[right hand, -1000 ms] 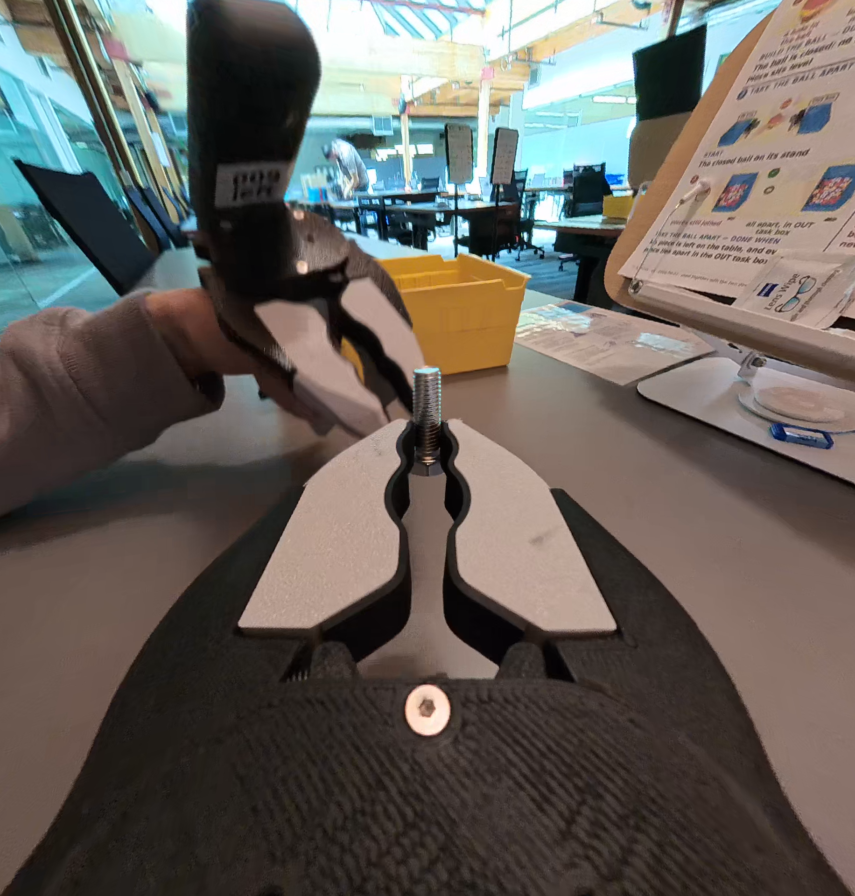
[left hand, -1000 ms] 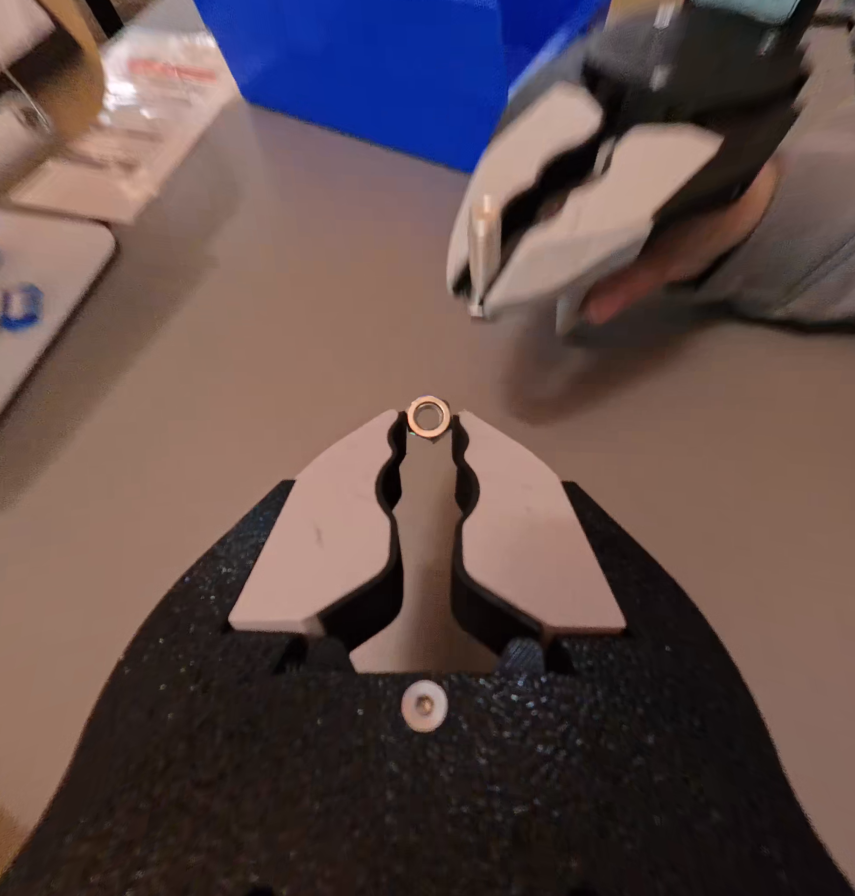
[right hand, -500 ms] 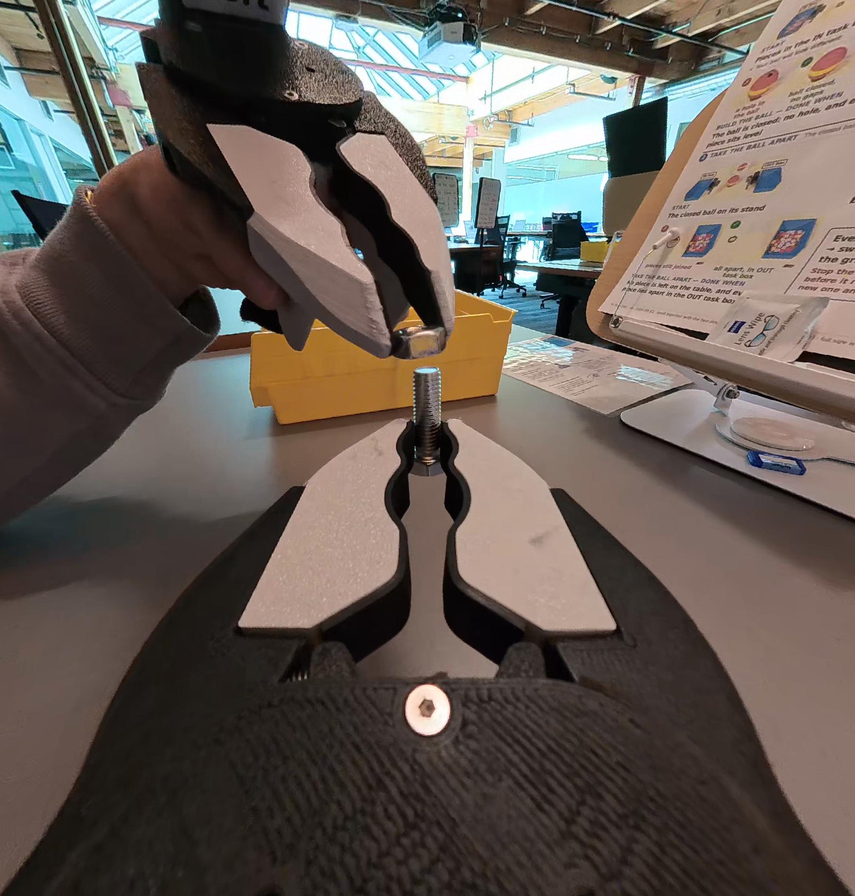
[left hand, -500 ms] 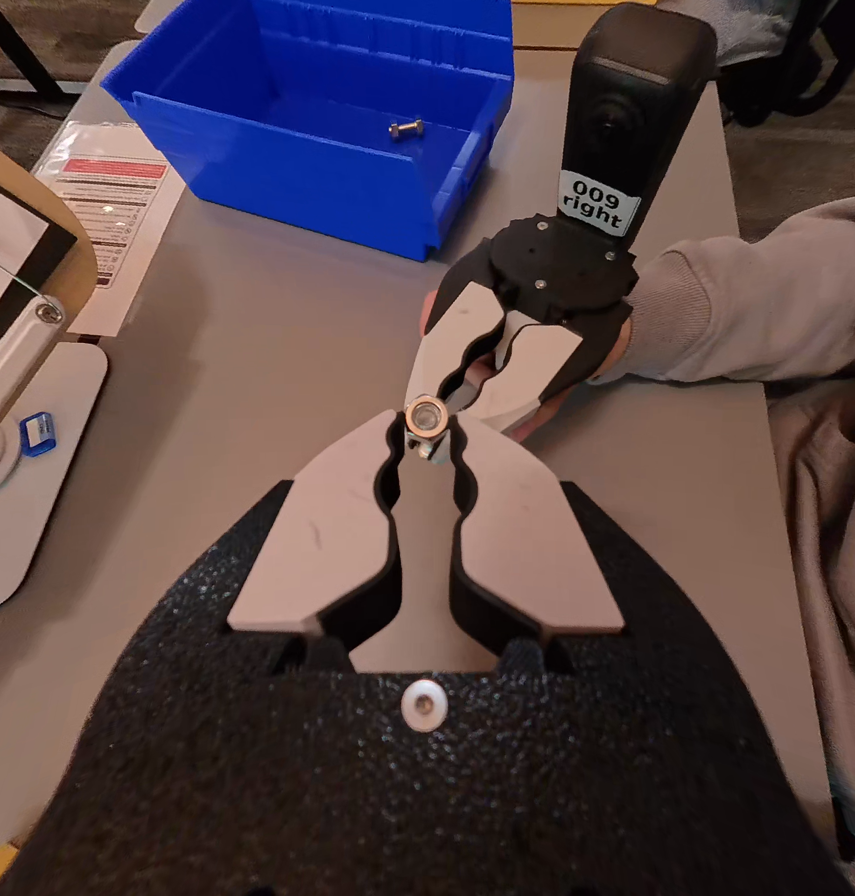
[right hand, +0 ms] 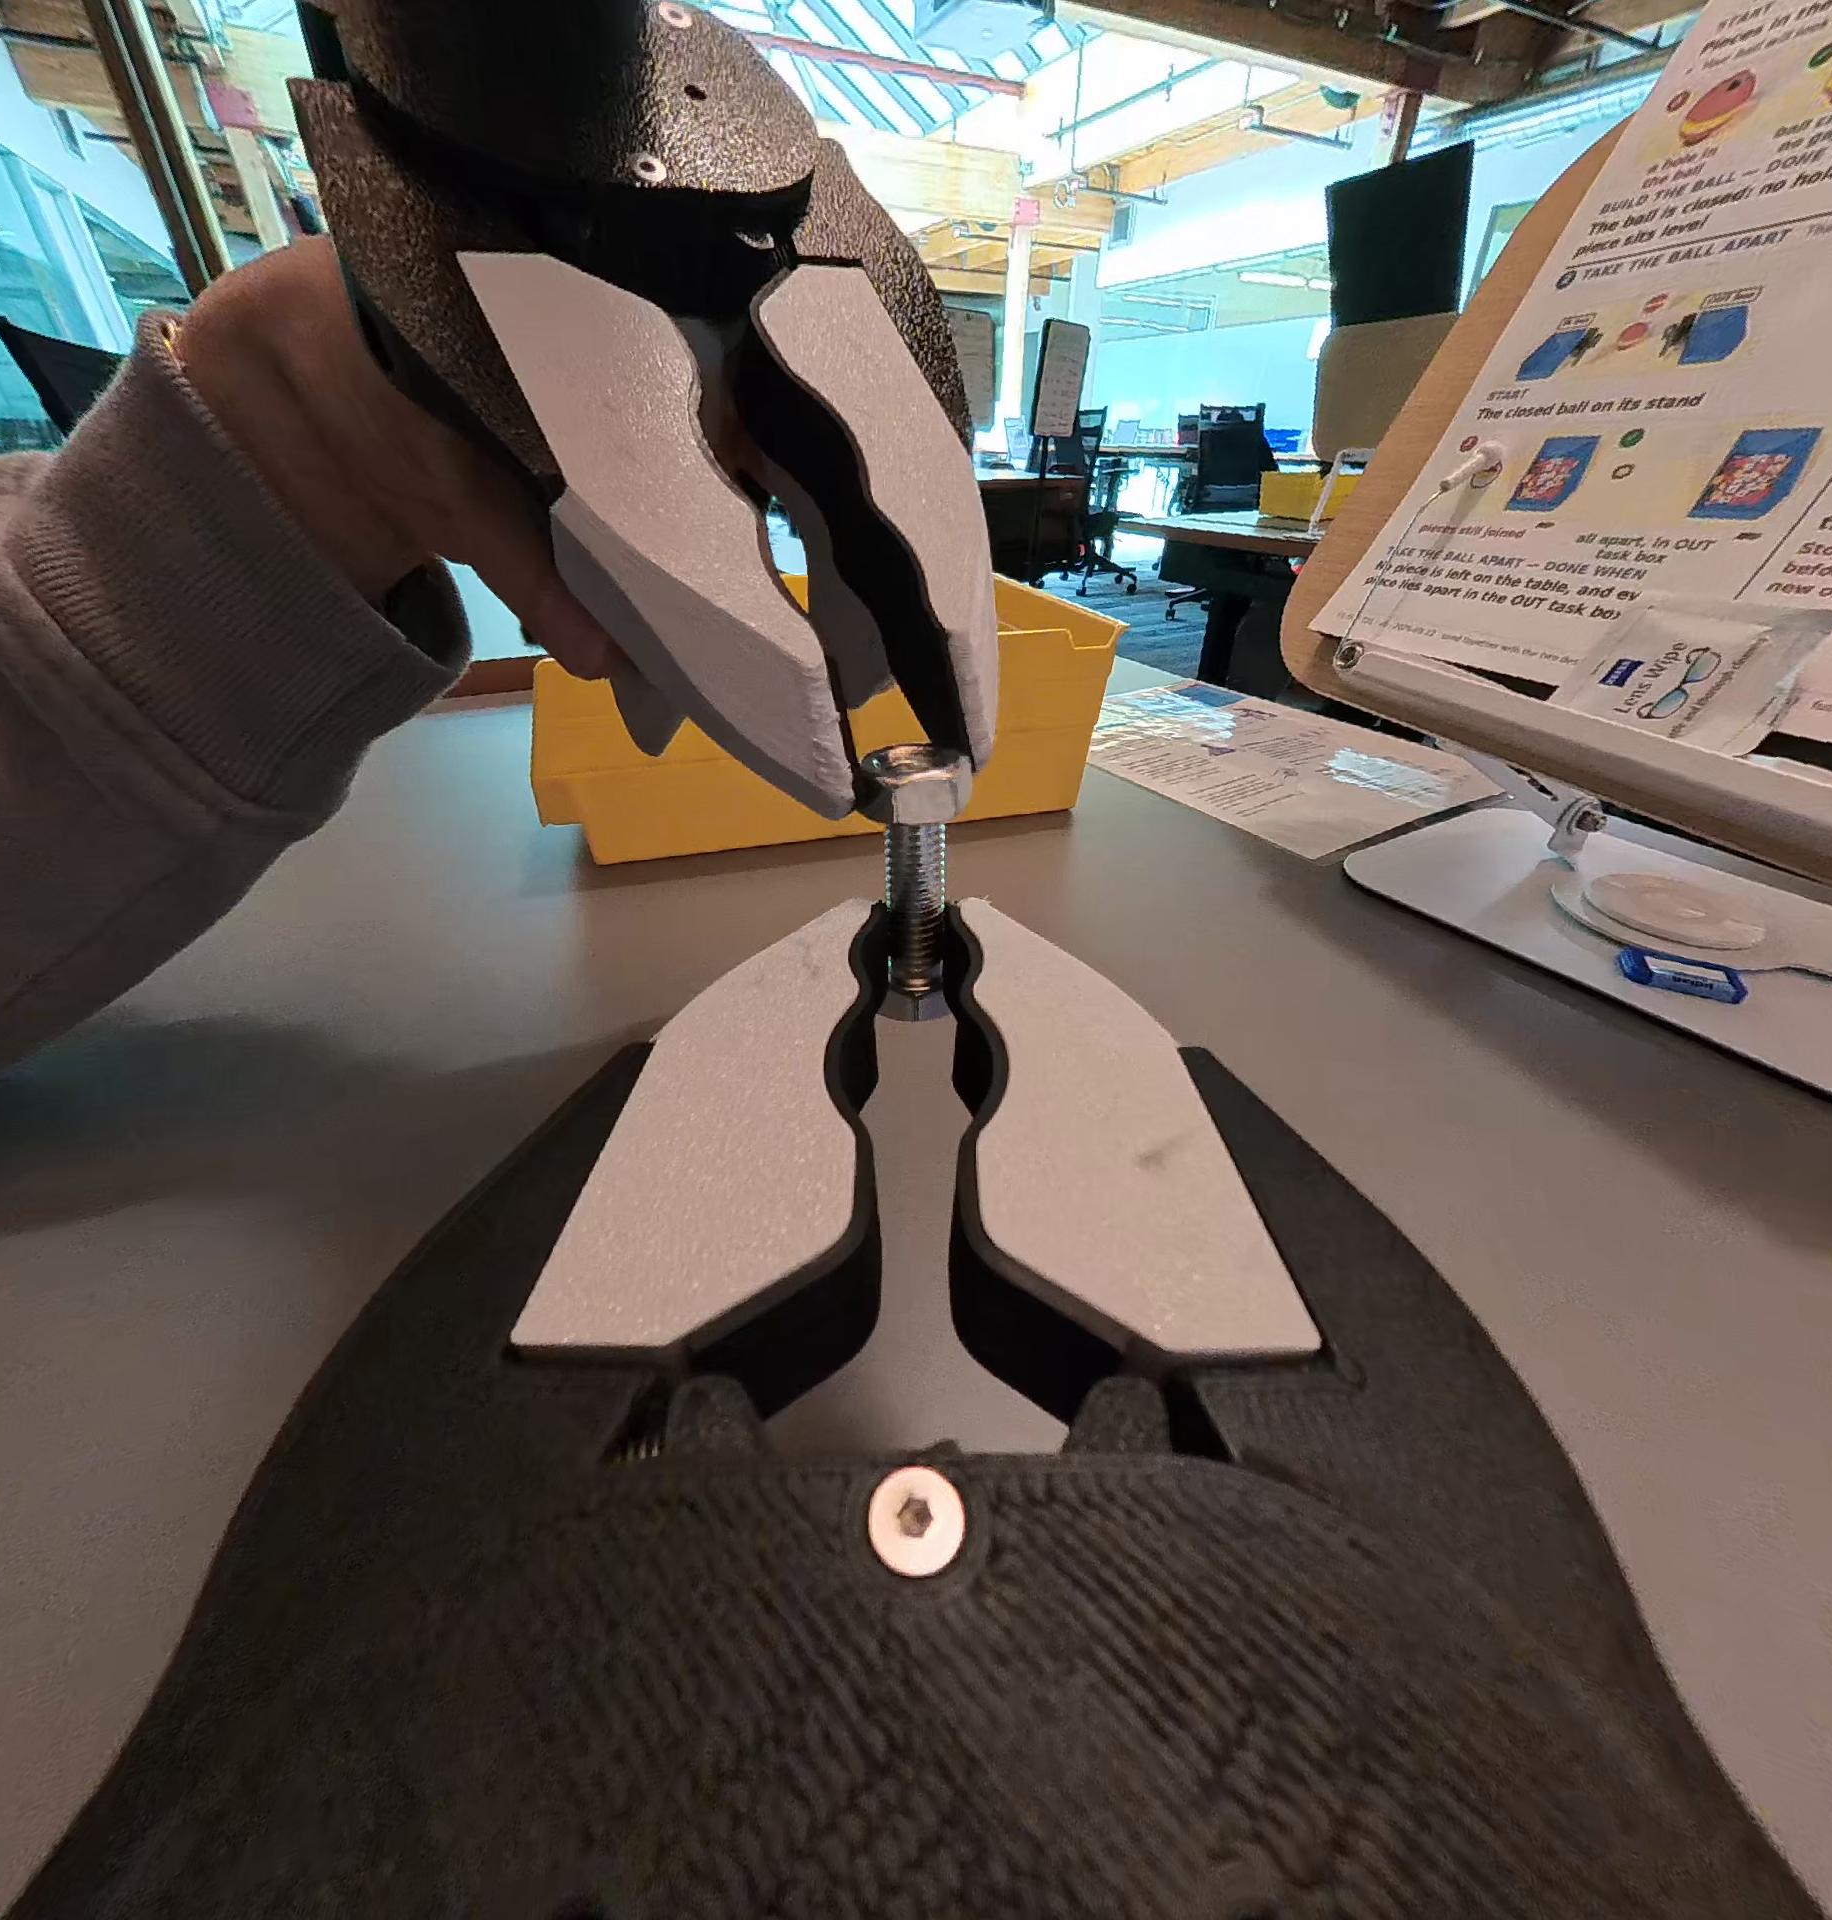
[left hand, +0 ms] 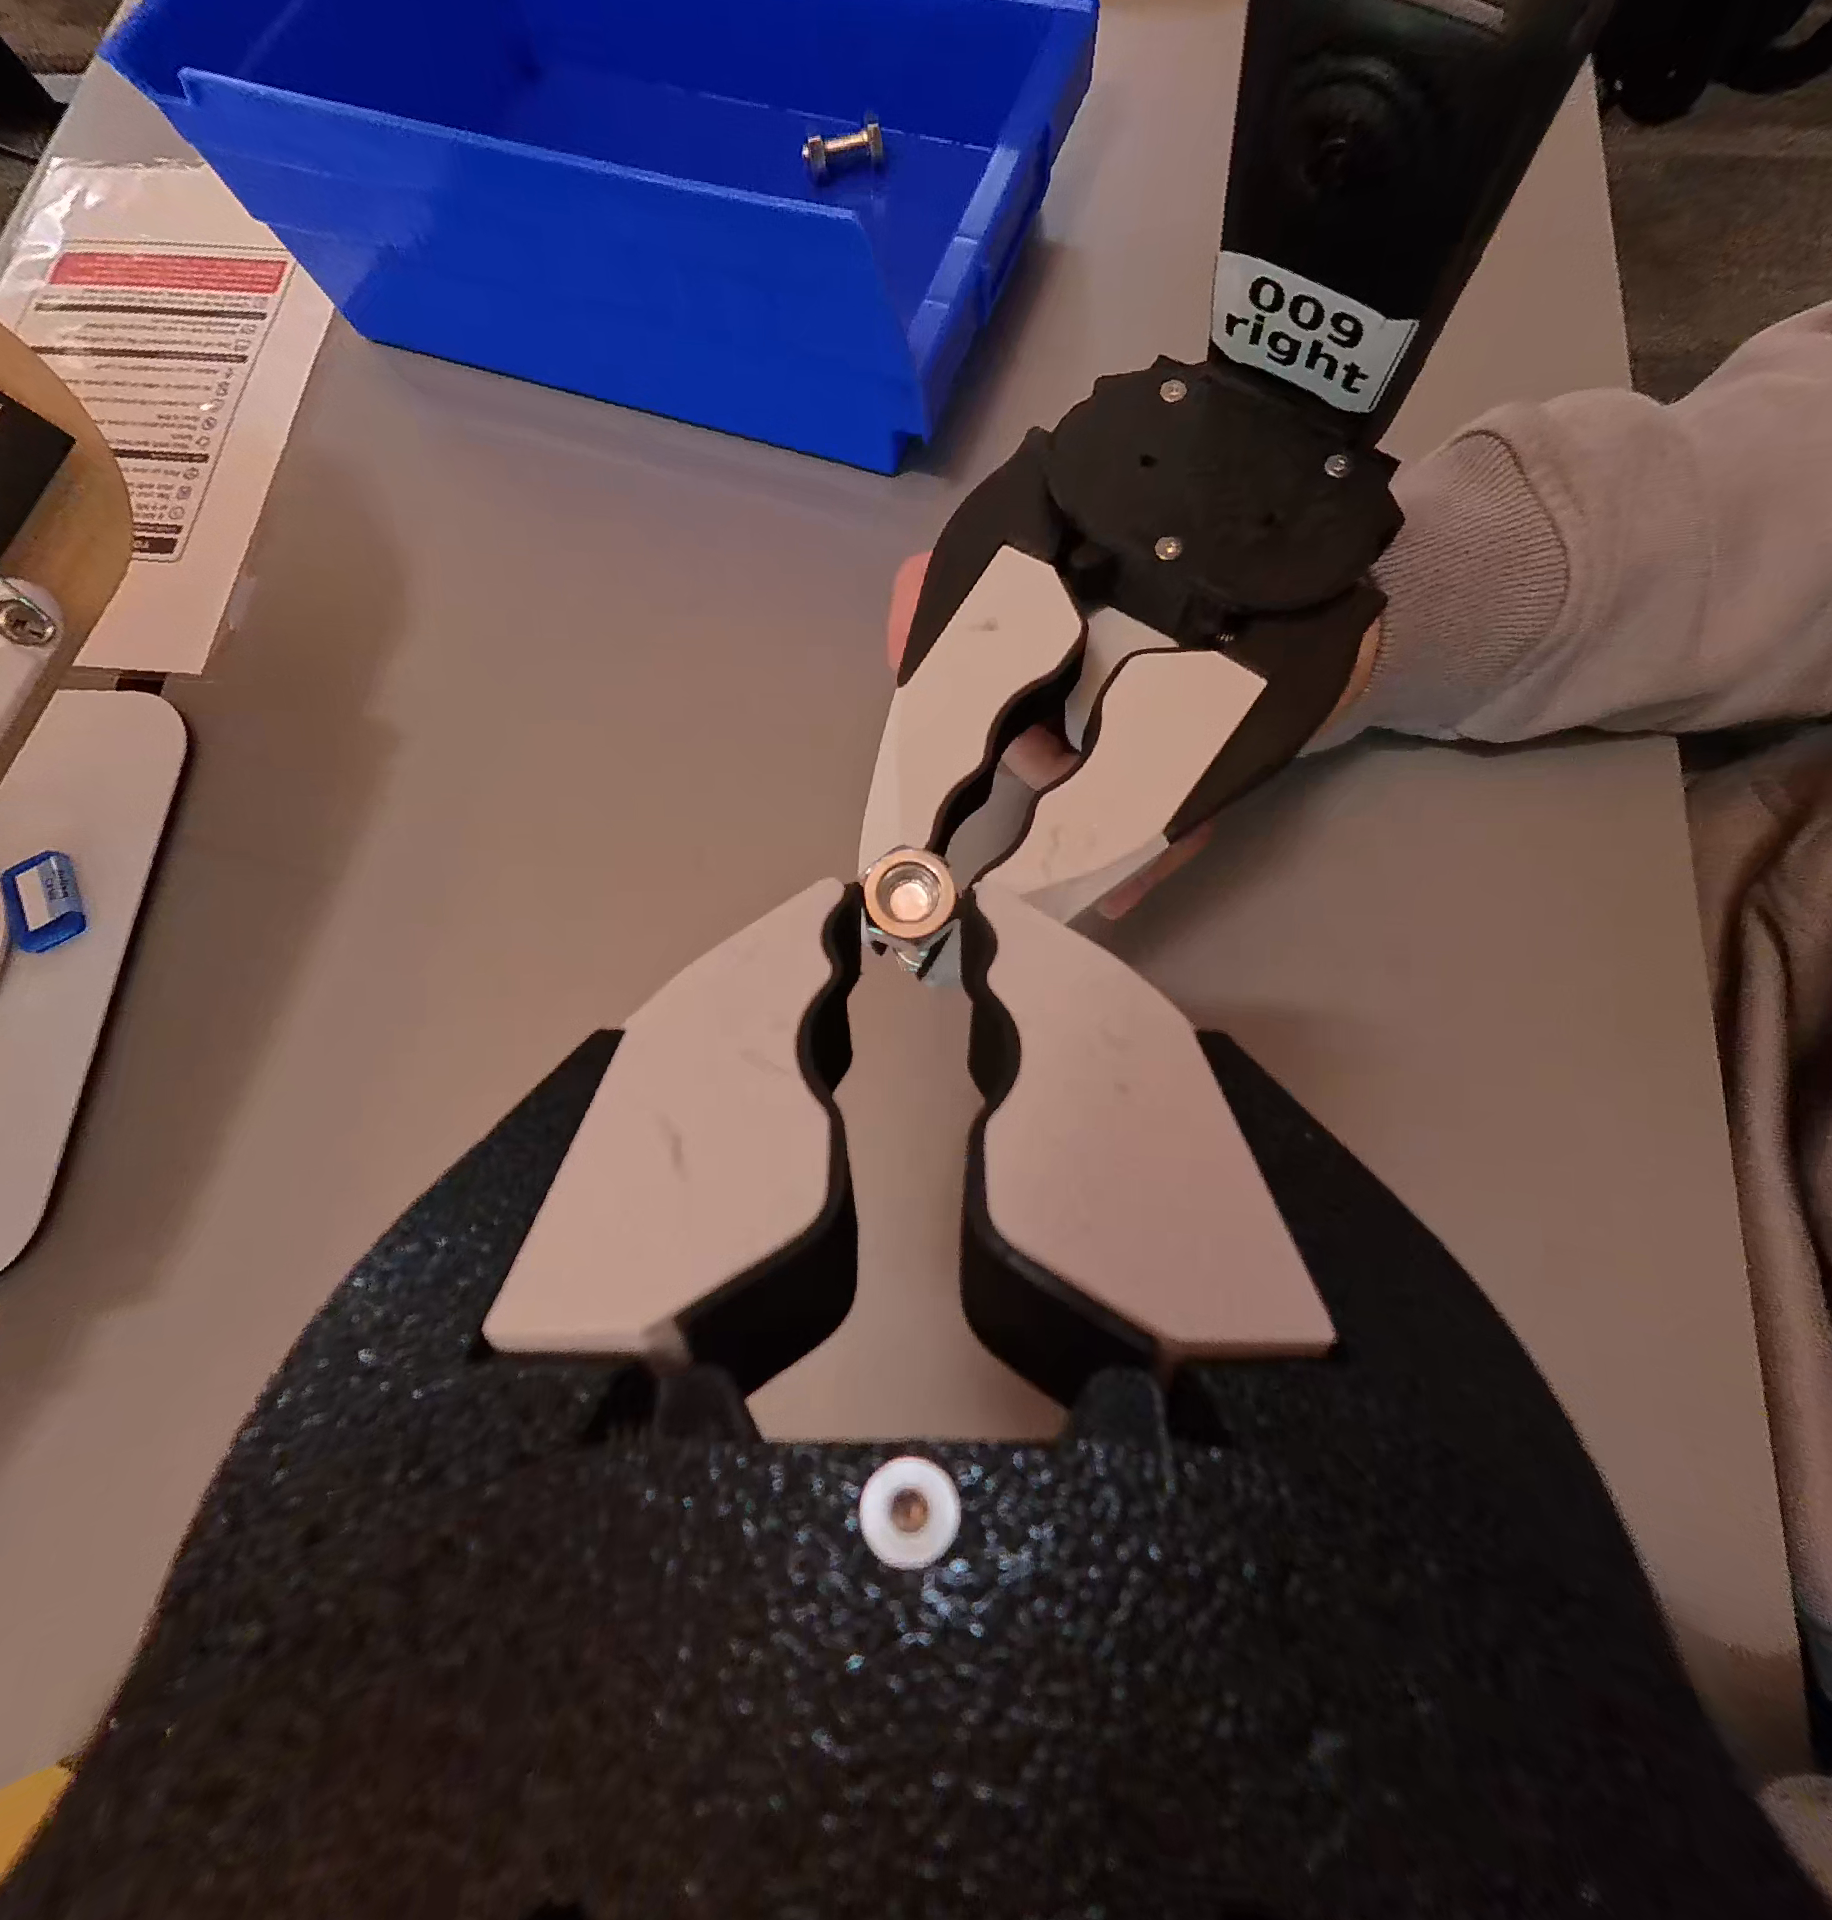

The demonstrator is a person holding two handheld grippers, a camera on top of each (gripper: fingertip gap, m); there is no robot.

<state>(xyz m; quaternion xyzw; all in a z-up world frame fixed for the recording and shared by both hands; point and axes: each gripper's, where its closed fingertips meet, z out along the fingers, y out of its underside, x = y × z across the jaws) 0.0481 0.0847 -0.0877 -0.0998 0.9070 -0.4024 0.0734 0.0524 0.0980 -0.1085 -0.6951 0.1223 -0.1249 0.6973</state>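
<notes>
My right gripper (right hand: 914,925) is shut on a silver bolt (right hand: 914,883) and holds it upright, head down and threaded end up, above the grey table (right hand: 1307,1039). My left gripper (left hand: 910,909) is shut on a silver hex nut (left hand: 910,891) and points down from above. The nut (right hand: 912,784) sits on the top end of the bolt. In the left wrist view the bolt's tip shows through the nut's hole, and its shank (left hand: 922,954) shows just below. The right gripper (left hand: 953,868) reaches in there from the upper right. In the right wrist view the left gripper (right hand: 907,764) comes down from the upper left.
A blue bin (left hand: 579,239) at the far side holds a bolt with a nut on it (left hand: 841,145). A yellow bin (right hand: 787,769) stands behind the bolt. A stand with an instruction sheet (right hand: 1618,416), a laminated sheet (left hand: 153,374) and a small blue item (left hand: 44,899) lie to one side. The tips of both grippers are at nearly the same place.
My left gripper has swung over the right one and come down with the nut. Half a second ago the nut hung just above the bolt's tip; now it rests on it. The bolt stays still.
</notes>
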